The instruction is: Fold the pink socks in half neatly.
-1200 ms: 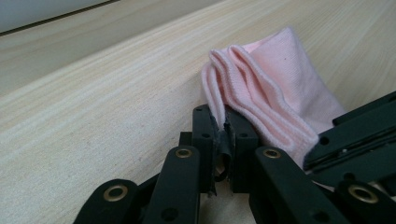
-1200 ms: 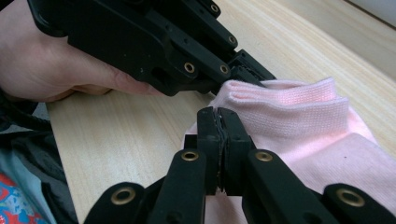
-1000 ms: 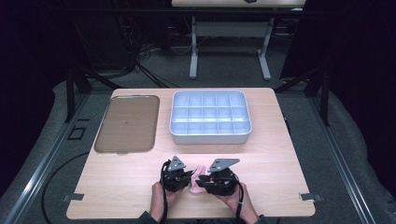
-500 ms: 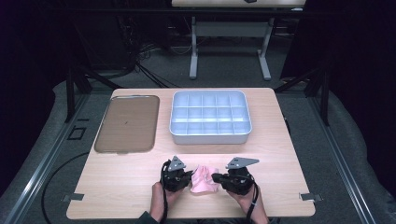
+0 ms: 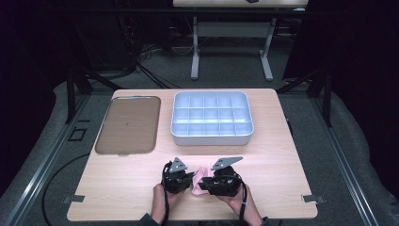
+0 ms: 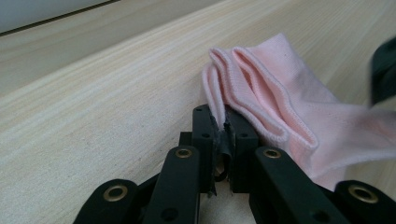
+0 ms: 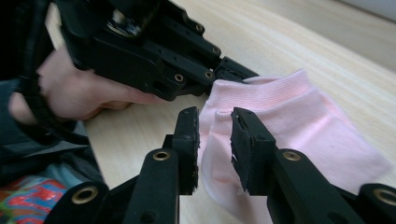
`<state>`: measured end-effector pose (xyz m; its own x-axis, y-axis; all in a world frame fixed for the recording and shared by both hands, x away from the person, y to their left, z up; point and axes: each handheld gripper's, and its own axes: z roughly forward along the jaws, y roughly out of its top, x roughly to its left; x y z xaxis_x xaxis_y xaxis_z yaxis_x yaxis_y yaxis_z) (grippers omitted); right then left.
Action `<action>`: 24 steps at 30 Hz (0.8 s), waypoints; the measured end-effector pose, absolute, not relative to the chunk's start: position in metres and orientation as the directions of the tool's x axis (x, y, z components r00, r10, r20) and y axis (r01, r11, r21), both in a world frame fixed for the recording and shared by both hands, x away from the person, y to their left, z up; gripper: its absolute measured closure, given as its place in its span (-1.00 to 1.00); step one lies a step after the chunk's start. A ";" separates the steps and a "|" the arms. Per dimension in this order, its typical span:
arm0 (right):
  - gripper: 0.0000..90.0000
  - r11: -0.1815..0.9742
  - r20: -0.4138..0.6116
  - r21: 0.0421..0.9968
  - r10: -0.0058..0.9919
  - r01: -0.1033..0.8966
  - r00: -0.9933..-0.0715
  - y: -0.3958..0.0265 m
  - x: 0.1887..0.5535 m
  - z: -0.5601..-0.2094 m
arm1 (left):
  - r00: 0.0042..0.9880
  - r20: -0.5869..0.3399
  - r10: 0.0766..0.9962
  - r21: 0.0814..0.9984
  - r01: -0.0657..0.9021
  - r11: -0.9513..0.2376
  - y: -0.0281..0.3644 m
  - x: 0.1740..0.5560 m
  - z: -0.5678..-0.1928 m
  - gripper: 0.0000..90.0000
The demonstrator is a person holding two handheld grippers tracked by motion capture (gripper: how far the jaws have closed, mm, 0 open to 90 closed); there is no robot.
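At the table's (image 5: 117,202) near edge, a pink sock (image 6: 280,102) lies between both tools. The left gripper (image 6: 223,140) is clamped on one cuff layer. The right gripper (image 7: 215,140) straddles another fold, jaws parted. Soft, light and limp, the sock should hold best by its ribbed hem. Beyond sits the tray (image 5: 211,136).

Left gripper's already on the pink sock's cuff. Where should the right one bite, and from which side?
Judging by its pose, take the pink sock at the free fold nearest the right gripper, opposite the cuff edge pinched by the left gripper. Come in low along the table from the right: the sock lies flat, and that fold already sits between the open jaws.
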<state>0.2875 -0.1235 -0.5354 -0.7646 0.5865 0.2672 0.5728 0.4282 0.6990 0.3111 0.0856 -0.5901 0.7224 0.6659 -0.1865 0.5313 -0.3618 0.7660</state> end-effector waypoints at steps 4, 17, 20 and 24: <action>0.49 0.390 0.242 0.720 0.635 0.574 -0.734 -0.138 0.287 -0.518 | 0.722 -0.186 0.666 0.766 0.531 -0.362 0.086 0.311 -0.590 0.87; 0.73 0.562 0.128 0.587 0.646 0.583 -0.752 -0.096 0.312 -0.558 | 0.721 -0.180 0.669 0.766 0.530 -0.365 0.085 0.311 -0.590 0.87; 0.91 0.548 0.133 0.592 0.657 0.591 -0.742 -0.099 0.312 -0.560 | 0.724 -0.176 0.667 0.767 0.525 -0.369 0.085 0.311 -0.590 0.87; 0.95 0.537 0.132 0.604 0.662 0.589 -0.738 -0.100 0.311 -0.559 | 0.725 -0.175 0.666 0.767 0.525 -0.370 0.085 0.311 -0.590 0.87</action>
<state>0.3110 -0.0998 -0.5594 -0.7381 0.6617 0.1316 0.5891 0.5371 0.6037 0.3107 0.0854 -0.5898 0.7250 0.6662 -0.1750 0.5249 -0.3698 0.7667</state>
